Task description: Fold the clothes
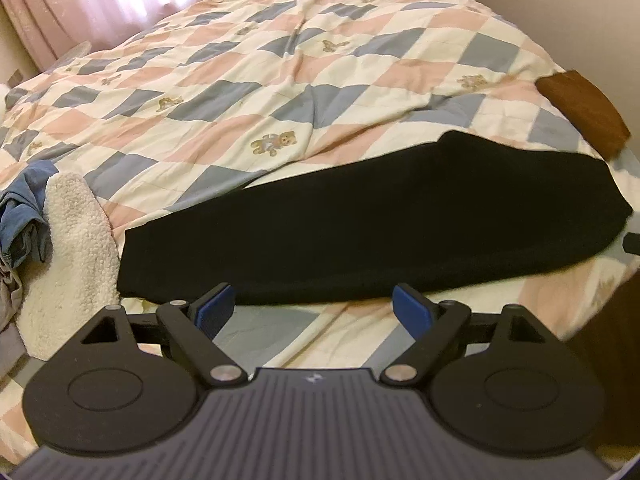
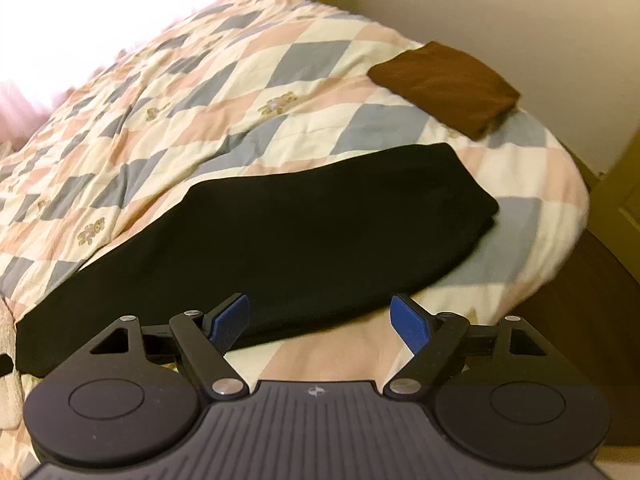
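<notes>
A black garment (image 1: 368, 224) lies folded into a long flat band across the near side of the bed; the right wrist view shows it too (image 2: 288, 248). My left gripper (image 1: 314, 300) hovers above its near edge, open, with nothing between its blue pads (image 1: 214, 308). My right gripper (image 2: 320, 312) also stands open and empty above the near edge of the same black garment, toward its right end.
The bed carries a checked quilt (image 1: 280, 72) with bear prints. A folded brown cloth (image 2: 444, 84) lies at the far right corner. A white fleece piece (image 1: 72, 248) and blue clothing (image 1: 24, 208) sit at the left. A wall and curtains stand behind.
</notes>
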